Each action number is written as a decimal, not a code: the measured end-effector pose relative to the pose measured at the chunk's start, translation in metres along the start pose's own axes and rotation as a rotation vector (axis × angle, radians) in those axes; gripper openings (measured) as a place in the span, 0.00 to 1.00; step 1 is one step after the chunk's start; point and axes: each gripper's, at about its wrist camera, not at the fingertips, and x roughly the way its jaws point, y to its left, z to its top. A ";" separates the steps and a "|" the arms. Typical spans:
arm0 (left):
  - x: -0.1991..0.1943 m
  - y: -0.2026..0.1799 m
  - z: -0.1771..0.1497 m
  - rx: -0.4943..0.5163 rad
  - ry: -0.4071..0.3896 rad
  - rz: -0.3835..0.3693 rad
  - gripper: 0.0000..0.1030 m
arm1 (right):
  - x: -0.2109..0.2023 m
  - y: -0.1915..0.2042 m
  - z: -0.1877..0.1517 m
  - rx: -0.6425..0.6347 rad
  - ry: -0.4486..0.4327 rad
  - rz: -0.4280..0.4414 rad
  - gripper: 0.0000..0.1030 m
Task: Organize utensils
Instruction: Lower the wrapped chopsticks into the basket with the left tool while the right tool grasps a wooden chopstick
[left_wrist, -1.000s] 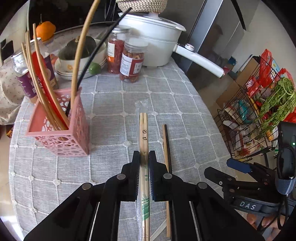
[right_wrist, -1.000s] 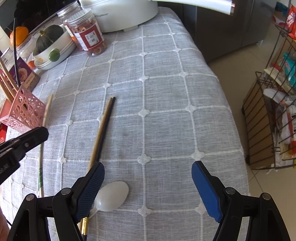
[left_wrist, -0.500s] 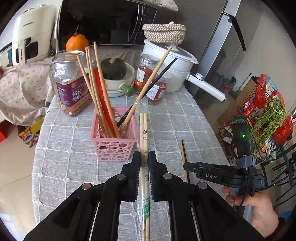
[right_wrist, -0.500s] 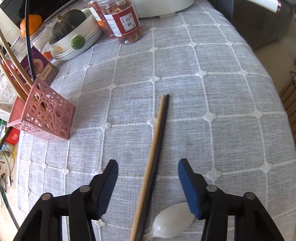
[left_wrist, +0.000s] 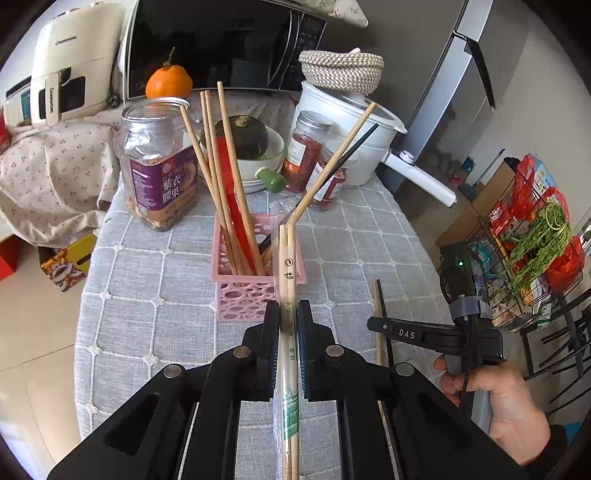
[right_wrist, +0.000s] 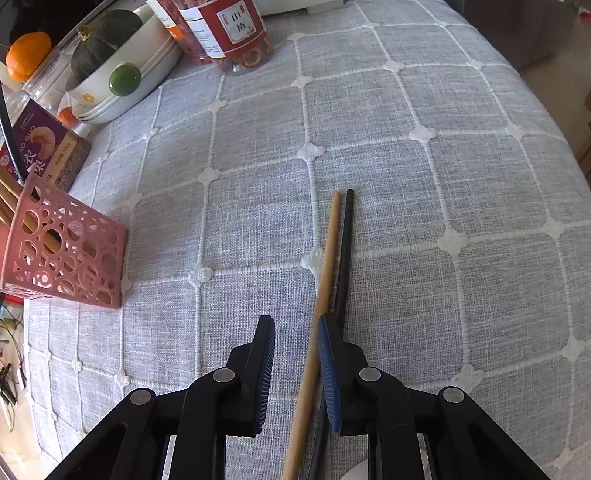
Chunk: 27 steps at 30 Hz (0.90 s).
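Clamping a wrapped pair of chopsticks (left_wrist: 287, 295) between its closed jaws, the left gripper (left_wrist: 287, 317) hung above the table (left_wrist: 147, 314) with the pair's far end over the pink basket (left_wrist: 240, 295) just ahead, where more chopsticks stood. Off to its right, the right gripper (right_wrist: 295, 350) sat low over the cloth, jaws partly open, with a wooden chopstick (right_wrist: 325, 280) between its pads and a black chopstick (right_wrist: 343, 258) passing under its right finger (right_wrist: 328, 369), the basket well off to its left.
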 end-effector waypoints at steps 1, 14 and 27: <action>0.000 0.000 0.000 -0.001 -0.001 0.000 0.10 | 0.004 0.000 0.000 0.004 0.011 -0.003 0.21; -0.043 0.010 0.014 -0.055 -0.272 -0.003 0.10 | -0.028 0.017 -0.002 -0.114 -0.151 -0.029 0.06; -0.058 0.022 0.034 -0.142 -0.675 0.147 0.10 | -0.128 0.048 -0.021 -0.140 -0.491 0.141 0.06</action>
